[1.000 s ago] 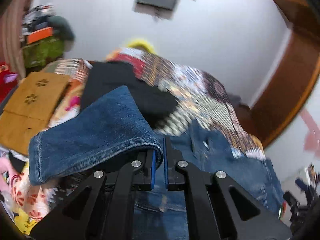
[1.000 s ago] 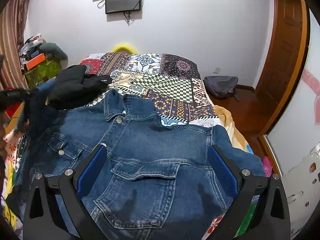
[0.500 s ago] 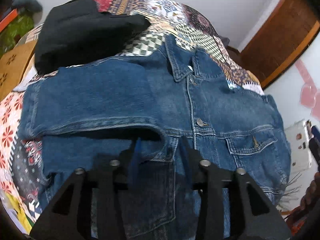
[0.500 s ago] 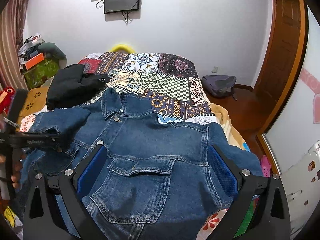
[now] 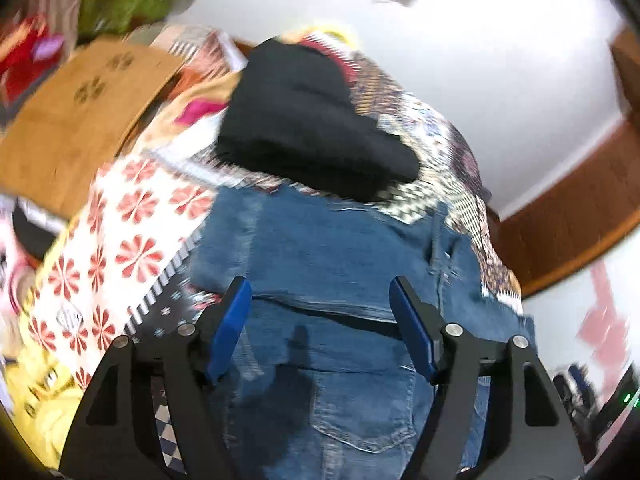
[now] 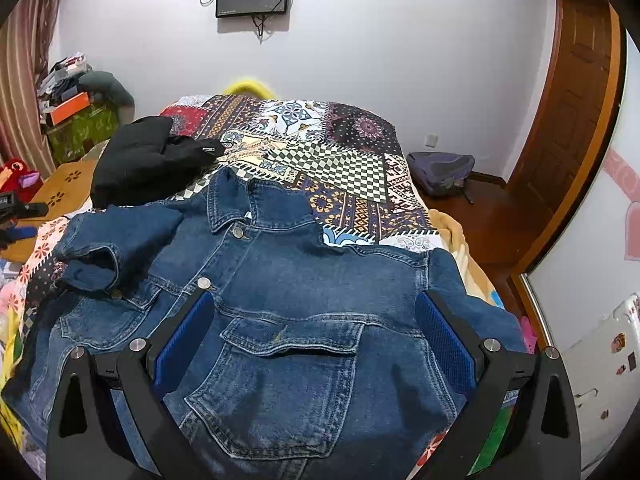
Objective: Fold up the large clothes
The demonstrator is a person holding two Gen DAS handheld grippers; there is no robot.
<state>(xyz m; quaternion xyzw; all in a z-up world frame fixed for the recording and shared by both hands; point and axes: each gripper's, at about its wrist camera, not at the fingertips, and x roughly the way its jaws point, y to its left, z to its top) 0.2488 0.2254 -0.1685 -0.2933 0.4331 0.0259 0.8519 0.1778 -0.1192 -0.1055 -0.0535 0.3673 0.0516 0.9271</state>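
A blue denim jacket (image 6: 304, 280) lies front-up on the patchwork bed cover (image 6: 344, 168), collar toward the far wall. Its left sleeve (image 6: 120, 240) is folded in across the chest. My right gripper (image 6: 316, 316) is open and empty, hovering over the chest pocket (image 6: 280, 380). In the blurred left wrist view my left gripper (image 5: 320, 308) is open and empty above the jacket's (image 5: 340, 264) folded sleeve. The left gripper also shows at the far left edge of the right wrist view (image 6: 20, 212).
A black garment (image 6: 148, 160) lies on the bed beyond the jacket's left shoulder. A wooden stool (image 6: 56, 192) and cluttered boxes stand left of the bed. A grey backpack (image 6: 440, 172) sits on the floor at right by the wooden door (image 6: 576, 92).
My left gripper carried the sleeve across the jacket, opened and let it go, then drew back left. The sleeve now lies folded on the chest. My right gripper stayed open and almost still.
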